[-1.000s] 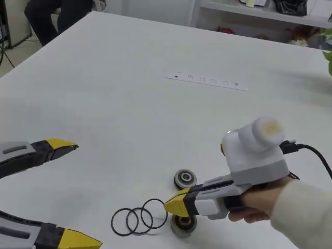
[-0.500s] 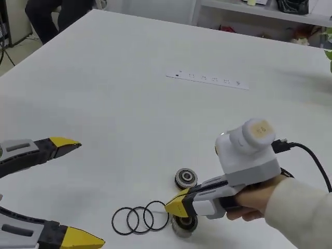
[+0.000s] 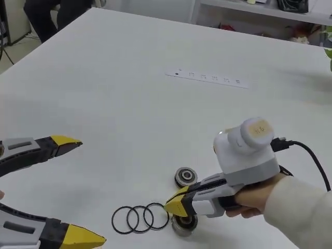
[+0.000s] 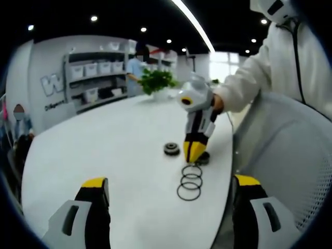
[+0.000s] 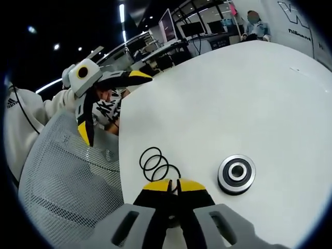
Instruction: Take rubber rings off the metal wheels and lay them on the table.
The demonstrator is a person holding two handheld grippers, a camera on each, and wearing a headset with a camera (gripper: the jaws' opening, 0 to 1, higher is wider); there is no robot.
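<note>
Black rubber rings [image 3: 140, 219], three of them, lie flat on the white bench [image 3: 129, 104] in an overlapping row, just to the left of the right claw [image 3: 174, 206] in the head view. The row's long axis runs left to right there, and its right end nearly reaches the yellow tips. That claw, held in a hand [image 3: 254, 199], has its tips pressed together. Whether they nip anything I cannot tell. The tips sit over the near wheel [image 3: 184, 224], which lies flat on its face and is partly hidden under them. A far wheel [image 3: 185, 177] lies flat just beyond, bore upward, apart from the claw and the rings.

The left claw [image 3: 91, 191] is spread wide and holds nothing. It sits well to the left of the rings, with its tips toward them.

From the left gripper view the row of rings [image 4: 190, 181] runs lengthwise away from the camera, between that claw's own parted tips [image 4: 171, 182], up to the right claw [image 4: 195, 153]. The far wheel [image 4: 171, 149] sits to its left and the near wheel [image 4: 203, 157] peeks out behind the tip.

From the right gripper view the closed tips [image 5: 174, 184] sit just below the rings [image 5: 158, 163]. The far wheel [image 5: 236, 174] shows its bright rim and dark inner band clearly, and the left claw [image 5: 116, 109] gapes above a mesh chair [image 5: 67, 176].

A white power strip [image 3: 207, 79] lies farther back on the bench.
</note>
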